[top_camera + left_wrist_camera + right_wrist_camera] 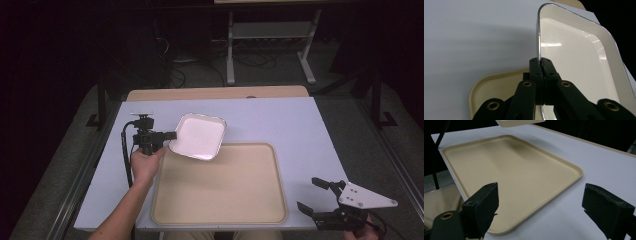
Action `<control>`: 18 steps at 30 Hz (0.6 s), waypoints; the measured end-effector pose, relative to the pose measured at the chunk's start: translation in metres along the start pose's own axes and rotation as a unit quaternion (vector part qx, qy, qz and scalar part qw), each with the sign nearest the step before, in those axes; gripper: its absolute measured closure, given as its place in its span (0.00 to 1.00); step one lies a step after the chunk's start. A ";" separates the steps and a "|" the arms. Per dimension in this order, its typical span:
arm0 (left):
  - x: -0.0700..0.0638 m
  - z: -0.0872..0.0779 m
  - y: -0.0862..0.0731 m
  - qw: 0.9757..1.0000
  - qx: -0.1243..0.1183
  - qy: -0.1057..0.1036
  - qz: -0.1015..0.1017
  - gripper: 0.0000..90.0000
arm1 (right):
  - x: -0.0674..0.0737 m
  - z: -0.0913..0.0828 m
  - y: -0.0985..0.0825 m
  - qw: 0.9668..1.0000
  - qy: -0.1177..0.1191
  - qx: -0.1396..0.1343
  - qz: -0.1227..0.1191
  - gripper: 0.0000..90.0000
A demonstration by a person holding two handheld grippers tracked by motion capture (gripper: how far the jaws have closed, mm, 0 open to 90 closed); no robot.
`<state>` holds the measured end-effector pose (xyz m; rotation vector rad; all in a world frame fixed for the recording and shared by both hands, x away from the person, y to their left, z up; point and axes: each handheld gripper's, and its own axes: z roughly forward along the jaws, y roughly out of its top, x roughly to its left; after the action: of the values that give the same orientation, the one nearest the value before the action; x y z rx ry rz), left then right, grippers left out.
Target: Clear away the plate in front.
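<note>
1. At the table's left side, the left gripper (172, 135) has its jaws closed tight on the rim of a white square dish (198, 136), pinching the edge between the two pads.
2. Seen from the left gripper view, the dish (574, 57) stands on edge from that camera's angle, and its thin rim runs straight down into the seam between the two black fingers (535, 67), which meet with only the rim between them.
3. From the high view, the dish hangs over the far left corner of a large beige tray (220, 186); whether its near edge touches the tray I cannot tell.
4. The person's left hand (145, 162) wraps the gripper's body just left of the tray.
5. Near the table's right front corner, the right gripper (314, 194) has its jaws spread wide, with nothing between them.
6. Its own view shows the two fingers (484, 205) well apart above the pale blue table (564, 220), and the tray (511, 177) lies bare beyond them; the fingers touch nothing.
</note>
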<state>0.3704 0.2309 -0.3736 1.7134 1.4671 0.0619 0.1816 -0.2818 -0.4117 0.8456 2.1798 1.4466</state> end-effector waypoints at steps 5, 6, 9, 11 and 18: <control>0.000 0.001 -0.008 1.000 0.003 0.008 0.003 0.99 | 0.000 0.000 0.000 1.000 0.000 0.001 -0.001 0.14; 0.001 0.002 -0.011 1.000 0.003 0.006 0.000 0.99 | 0.000 0.000 0.000 1.000 0.000 0.001 -0.001 0.14; 0.003 0.003 -0.015 1.000 0.006 0.007 0.000 0.98 | 0.000 0.000 0.000 1.000 0.000 0.002 -0.001 0.14; 0.003 0.003 -0.018 1.000 0.006 0.006 -0.003 0.99 | 0.000 0.000 0.000 1.000 0.000 0.001 -0.001 0.14; 0.001 0.006 -0.029 1.000 0.016 0.003 -0.001 0.99 | 0.001 0.000 0.000 1.000 0.000 0.003 -0.001 0.14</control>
<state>0.3516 0.2269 -0.3958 1.7377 1.4827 0.0437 0.1815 -0.2811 -0.4118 0.8452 2.1848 1.4409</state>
